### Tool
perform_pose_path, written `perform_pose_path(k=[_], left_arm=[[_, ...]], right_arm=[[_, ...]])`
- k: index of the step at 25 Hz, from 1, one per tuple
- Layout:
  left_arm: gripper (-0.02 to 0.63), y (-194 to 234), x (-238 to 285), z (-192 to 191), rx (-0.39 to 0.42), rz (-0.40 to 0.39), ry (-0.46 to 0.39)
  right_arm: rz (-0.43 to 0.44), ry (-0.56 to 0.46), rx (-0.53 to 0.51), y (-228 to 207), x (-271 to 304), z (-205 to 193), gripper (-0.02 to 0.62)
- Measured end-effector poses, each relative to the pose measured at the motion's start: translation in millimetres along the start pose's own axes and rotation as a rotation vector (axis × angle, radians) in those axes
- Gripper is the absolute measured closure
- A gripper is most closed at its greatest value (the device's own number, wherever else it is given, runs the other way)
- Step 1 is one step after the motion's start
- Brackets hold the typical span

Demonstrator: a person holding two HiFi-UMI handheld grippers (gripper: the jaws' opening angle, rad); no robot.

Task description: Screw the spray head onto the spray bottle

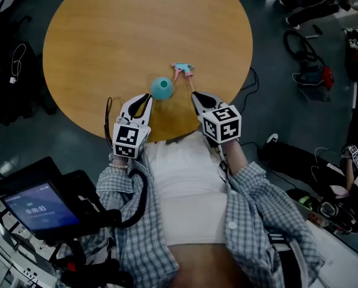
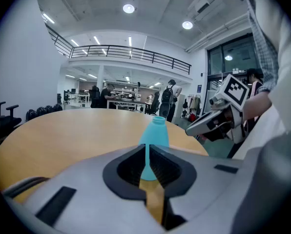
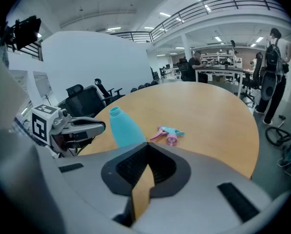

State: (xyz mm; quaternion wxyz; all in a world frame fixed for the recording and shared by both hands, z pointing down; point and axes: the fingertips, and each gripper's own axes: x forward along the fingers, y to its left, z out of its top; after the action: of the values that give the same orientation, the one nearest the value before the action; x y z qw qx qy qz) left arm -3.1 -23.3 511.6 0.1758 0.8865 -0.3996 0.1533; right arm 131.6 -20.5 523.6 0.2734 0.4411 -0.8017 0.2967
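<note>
Spray head point(image 1: 183, 70) loose, just beside upright, bare-necked spray bottle point(image 1: 161, 88); not joined. Left gripper point(image 1: 148, 97) and right gripper point(image 1: 194, 93) near bottle, jaws closed, empty. Remaining: lifting, seating, screwing.

Head view dim, even. Gripper views fisheye-warped, dark vignetted corners; ceiling lights point(image 2: 129, 8) glare; background soft.

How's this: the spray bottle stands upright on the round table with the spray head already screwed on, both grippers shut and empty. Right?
No: the spray head lies on the round table beside the spray bottle, not screwed on, as the right gripper view shows. The rest holds.
</note>
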Motion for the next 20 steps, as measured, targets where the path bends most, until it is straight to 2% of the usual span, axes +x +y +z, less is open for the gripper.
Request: perform_pose_path(k=[1,3,9,11,16,20], left_arm=[[0.586,-0.6,1.2,-1.9,0.008,-0.006,0.002],[0.491,-2.1,3.7,-5.9,0.019,-0.019,0.009],[0.267,-12.2,15.3,-16.7,0.065,-0.046,0.046],[0.212,-17.4,20.2,-17.9,0.080,-0.058,0.061],[0.202,-30.6,32.3,-18.5,0.105,-0.088,0.086],[0.202,-30.7,34.0,-17.0,0.103,-0.072,0.078]], right_arm=[[-0.001,-0.001,-0.001,-0.3,-0.3,0.9,0.604],[-0.002,-0.001,-0.005,-0.5,-0.8,2.2,0.604],[-0.011,0.008,-0.016,-0.3,-7.1,1.2,0.604],[-0.017,0.010,-0.015,-0.5,-11.6,1.1,0.604],[-0.033,0.022,-0.023,-3.1,-23.7,0.9,0.606],[-0.042,0.031,-0.027,-4.5,-27.9,-0.6,0.604]])
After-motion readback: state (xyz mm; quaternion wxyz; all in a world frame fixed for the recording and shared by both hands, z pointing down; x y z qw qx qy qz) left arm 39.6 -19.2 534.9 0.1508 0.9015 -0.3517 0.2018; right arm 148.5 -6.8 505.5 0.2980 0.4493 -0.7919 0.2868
